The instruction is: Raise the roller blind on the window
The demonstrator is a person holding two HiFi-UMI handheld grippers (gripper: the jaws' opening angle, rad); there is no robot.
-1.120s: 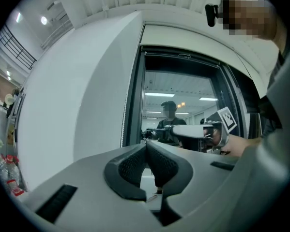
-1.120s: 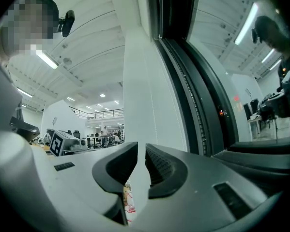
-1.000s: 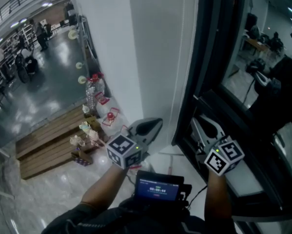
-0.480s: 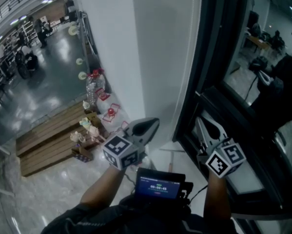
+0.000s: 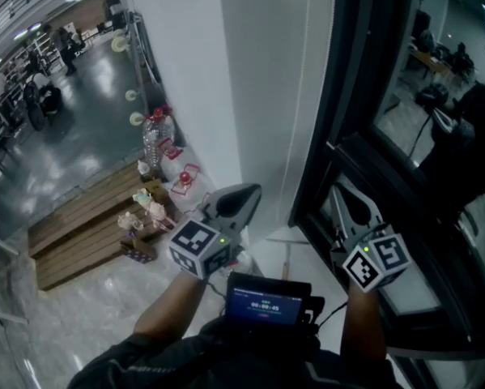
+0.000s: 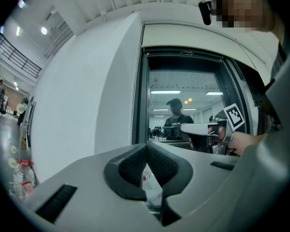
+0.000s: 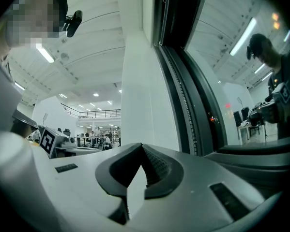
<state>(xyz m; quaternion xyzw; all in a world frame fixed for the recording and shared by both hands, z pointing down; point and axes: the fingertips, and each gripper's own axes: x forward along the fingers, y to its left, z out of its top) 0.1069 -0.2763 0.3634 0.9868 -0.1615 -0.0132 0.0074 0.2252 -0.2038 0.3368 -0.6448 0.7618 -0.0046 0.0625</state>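
Observation:
A thin white bead chain hangs down the white wall beside the dark-framed window; the right gripper view shows the chain running along the frame. The glass looks uncovered, and I cannot make out any blind fabric. My left gripper points level at the wall left of the chain, its pads shut on nothing. My right gripper is held in front of the window frame, right of the chain. Its jaws have just been closing and now meet at the tips with nothing seen between them.
A small device with a lit screen sits at the person's chest. Below left are a wooden platform with small items and a large water bottle. A dark window sill runs under the right gripper. People stand far off in the hall.
The right gripper's fingers, spread apart a second ago, have come together. Both hands have stayed at about the same place in front of the window.

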